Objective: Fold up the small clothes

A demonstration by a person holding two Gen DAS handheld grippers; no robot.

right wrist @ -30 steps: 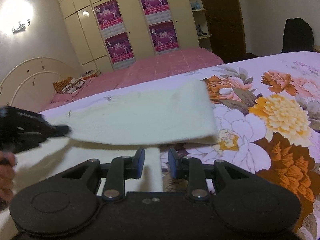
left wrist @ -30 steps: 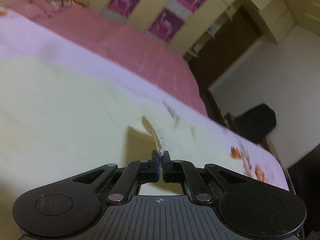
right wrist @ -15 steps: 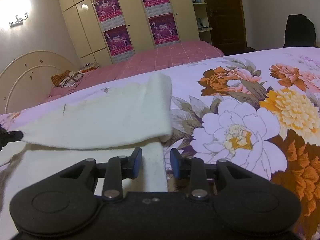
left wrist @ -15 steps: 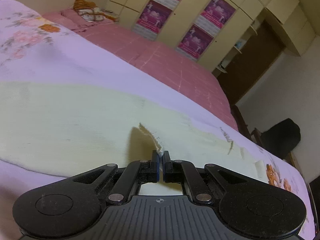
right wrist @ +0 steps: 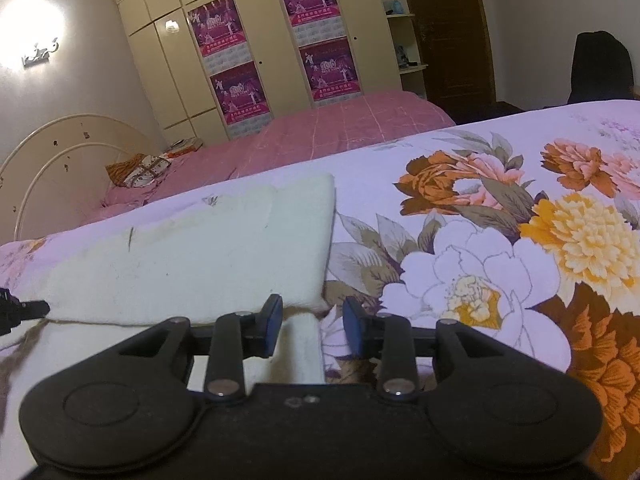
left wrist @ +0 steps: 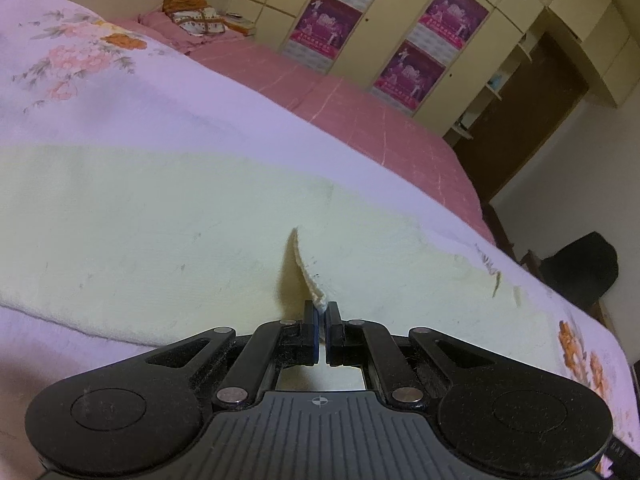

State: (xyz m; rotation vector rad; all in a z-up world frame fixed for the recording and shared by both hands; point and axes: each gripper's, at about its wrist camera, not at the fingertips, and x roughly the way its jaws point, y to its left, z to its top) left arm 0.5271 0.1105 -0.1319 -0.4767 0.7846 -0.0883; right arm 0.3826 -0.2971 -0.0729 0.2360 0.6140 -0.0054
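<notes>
The left gripper [left wrist: 321,322] is clamped on a raised corner of the cream cloth [left wrist: 160,216], which lies folded over itself on the floral bedspread [right wrist: 500,216] straight ahead of it. The right gripper [right wrist: 312,320] stands with its jaws apart, holding nothing, just above the cloth's near right corner. Beyond lies a pink bed [right wrist: 340,128], then a poster-covered wardrobe [right wrist: 260,40].

Cream cloth [left wrist: 160,216] cut off at left edge.
</notes>
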